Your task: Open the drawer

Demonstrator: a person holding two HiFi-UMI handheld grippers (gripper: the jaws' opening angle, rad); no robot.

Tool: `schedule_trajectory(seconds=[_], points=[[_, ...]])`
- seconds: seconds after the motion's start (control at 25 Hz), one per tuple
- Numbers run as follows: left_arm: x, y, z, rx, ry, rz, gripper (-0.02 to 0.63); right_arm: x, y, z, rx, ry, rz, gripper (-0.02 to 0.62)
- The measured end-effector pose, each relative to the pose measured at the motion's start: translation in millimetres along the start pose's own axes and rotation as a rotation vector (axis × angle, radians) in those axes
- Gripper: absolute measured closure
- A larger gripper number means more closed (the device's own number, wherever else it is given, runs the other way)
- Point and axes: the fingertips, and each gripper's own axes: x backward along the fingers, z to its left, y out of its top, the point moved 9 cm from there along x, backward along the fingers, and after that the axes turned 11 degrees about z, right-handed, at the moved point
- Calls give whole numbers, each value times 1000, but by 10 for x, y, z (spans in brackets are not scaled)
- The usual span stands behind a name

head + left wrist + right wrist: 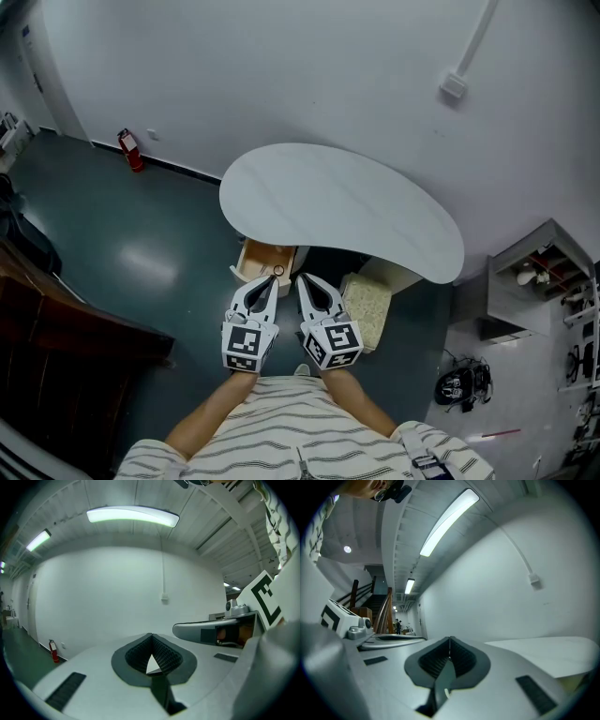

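In the head view a light wooden drawer (262,259) shows from under the near edge of the white rounded tabletop (337,208), with a small ring (278,271) at its front. My left gripper (270,281) and right gripper (304,281) hang side by side just in front of it, touching nothing. Both have their jaws together with nothing between them. The left gripper view looks level at a white wall past its tips (151,635), with the right gripper (197,631) beside it. The right gripper view shows its tips (450,640) and the tabletop (548,651) low on the right; the drawer is hidden in both.
A beige padded stool (367,307) stands right of the drawer under the table. A red fire extinguisher (130,150) sits by the wall at left. A grey shelf unit (534,281) is at right, dark wooden furniture (56,328) at left, black gear (462,384) on the floor.
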Motion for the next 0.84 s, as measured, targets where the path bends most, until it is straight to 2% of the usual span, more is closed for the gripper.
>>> schedule_trajectory(seconds=[0.24, 0.84], points=[[-15, 69, 36, -12, 11, -25, 600, -17, 89, -9, 25, 17, -36, 581], [-183, 92, 8, 5, 24, -37, 600, -66, 121, -171, 62, 36, -49, 581]])
